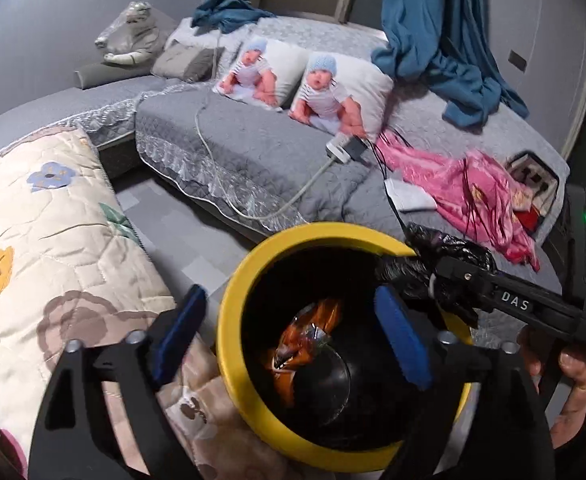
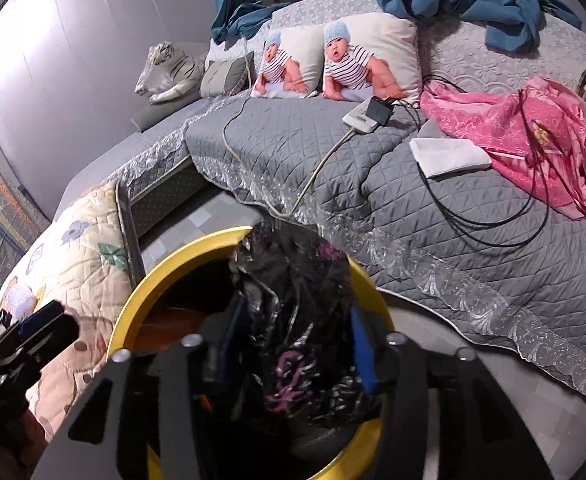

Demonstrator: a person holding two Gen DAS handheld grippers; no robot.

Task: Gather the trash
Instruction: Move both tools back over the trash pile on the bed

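Note:
A yellow-rimmed bin (image 1: 229, 320) with a black inside stands below my left gripper (image 1: 293, 332). Its blue pads are spread wide, one outside the rim and one over the bin's mouth, with nothing between them. An orange wrapper (image 1: 305, 340) lies at the bottom of the bin. From the right, my right gripper (image 1: 433, 284) reaches to the rim with a crumpled black plastic bag (image 1: 445, 248) around its tips. In the right wrist view the bag (image 2: 293, 312) bulges loosely between the parted pads of the right gripper (image 2: 295, 348), over the bin's rim (image 2: 173, 264). A left gripper finger (image 2: 49, 320) shows at lower left.
A floral quilt (image 1: 53, 240) lies left of the bin. Behind it is a grey quilted bed (image 2: 413, 208) with two baby-print pillows (image 2: 373, 56), a power strip (image 2: 365, 118) with cables, a white cloth (image 2: 449, 156) and a pink cloth (image 2: 533, 132). A hand (image 1: 573, 372) holds the right gripper.

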